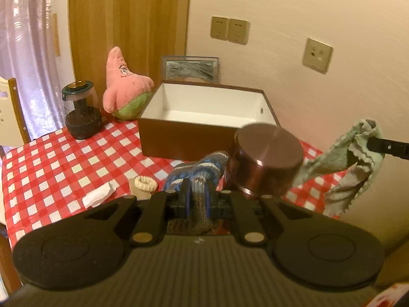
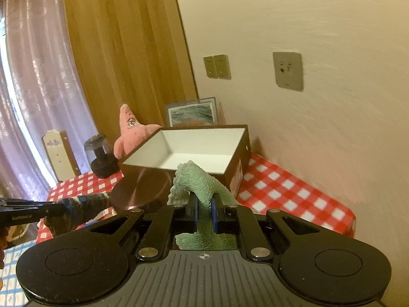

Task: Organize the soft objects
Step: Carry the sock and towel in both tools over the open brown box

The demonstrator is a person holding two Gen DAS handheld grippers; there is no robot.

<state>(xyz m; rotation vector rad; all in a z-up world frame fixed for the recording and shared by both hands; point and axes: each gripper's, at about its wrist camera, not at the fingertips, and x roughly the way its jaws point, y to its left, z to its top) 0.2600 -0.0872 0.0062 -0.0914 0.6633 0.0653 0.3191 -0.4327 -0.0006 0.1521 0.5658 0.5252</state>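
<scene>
While the white-lined box (image 1: pixel 204 117) sits bare inside on the checked tabletop (image 1: pixel 51 168), nothing soft has gone in yet, so I'd judge the sorting barely begun. Largest of what remains is the pink star plush (image 1: pixel 122 87), leaning against the box's outer wall at about ten o'clock from it, untouched. Next comes the green cloth (image 2: pixel 202 186), hanging in the air at roughly four o'clock from the box, with the right gripper (image 2: pixel 204 211) jaws clamped on a fold of it. Then the striped knitted sock (image 1: pixel 196 176), lifted just off the tabletop at six o'clock from the box, with the left gripper (image 1: pixel 198 199) jaws pinched together on it. A copper-coloured round tin (image 1: pixel 265 158) stands between the two grippers, near the box front. Smallest, a cream hair tie (image 1: pixel 145 183) lies by the sock. Both grippers point toward the box from the near side, the right held higher and tilted; I'd guess both loads are bound for it.
</scene>
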